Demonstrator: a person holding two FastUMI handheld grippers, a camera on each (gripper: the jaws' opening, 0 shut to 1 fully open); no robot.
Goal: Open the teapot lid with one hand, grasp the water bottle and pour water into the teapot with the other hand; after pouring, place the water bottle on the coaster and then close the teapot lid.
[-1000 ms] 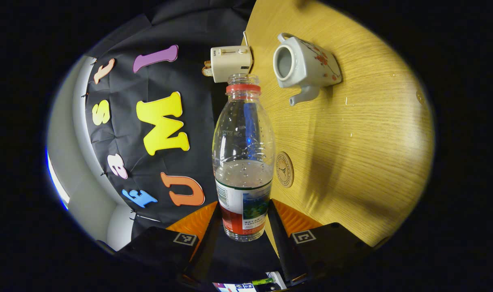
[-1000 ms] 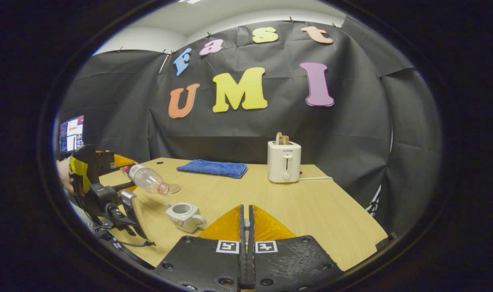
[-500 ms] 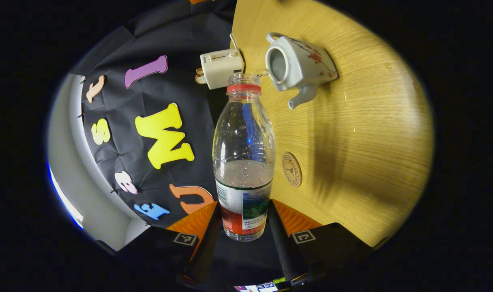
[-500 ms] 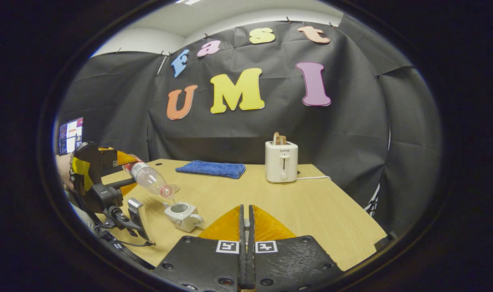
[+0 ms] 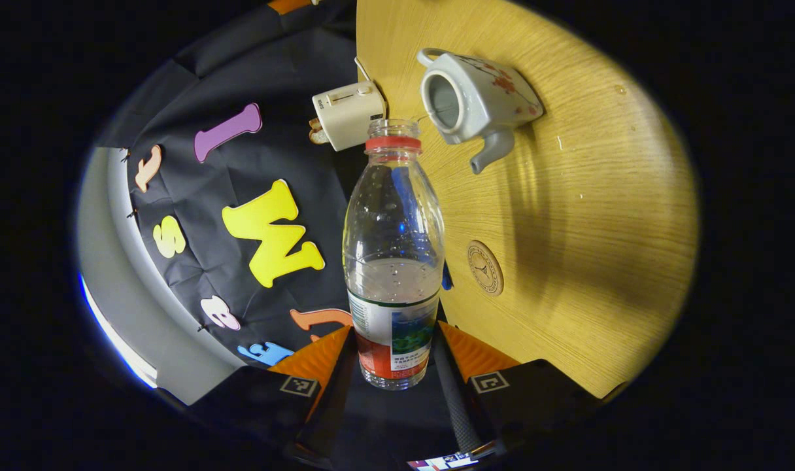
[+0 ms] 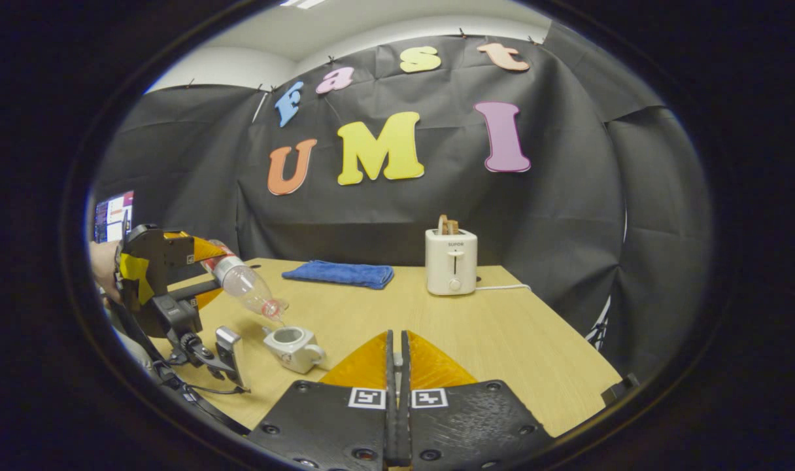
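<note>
My left gripper (image 5: 394,340) is shut on the lower, labelled part of a clear water bottle (image 5: 393,261) with a red neck ring and no cap. In the right gripper view the bottle (image 6: 244,284) is tilted mouth-down over the white teapot (image 6: 294,347), and a thin stream runs from its mouth toward the pot's open top. The teapot (image 5: 476,98) has a red flower print and carries no lid. A round wooden coaster (image 5: 484,267) lies on the table beside the bottle. My right gripper (image 6: 397,366) is shut above the table, and nothing shows between its fingers.
A white toaster (image 6: 451,260) with bread in it stands at the back of the wooden table (image 6: 502,340), its cord trailing right. A folded blue towel (image 6: 338,273) lies at the back left. A hand (image 6: 100,268) holds the left gripper; a monitor (image 6: 113,216) glows behind it.
The left gripper has lifted and tipped the bottle steeper, bringing its mouth over the teapot's opening. The right gripper has held still.
</note>
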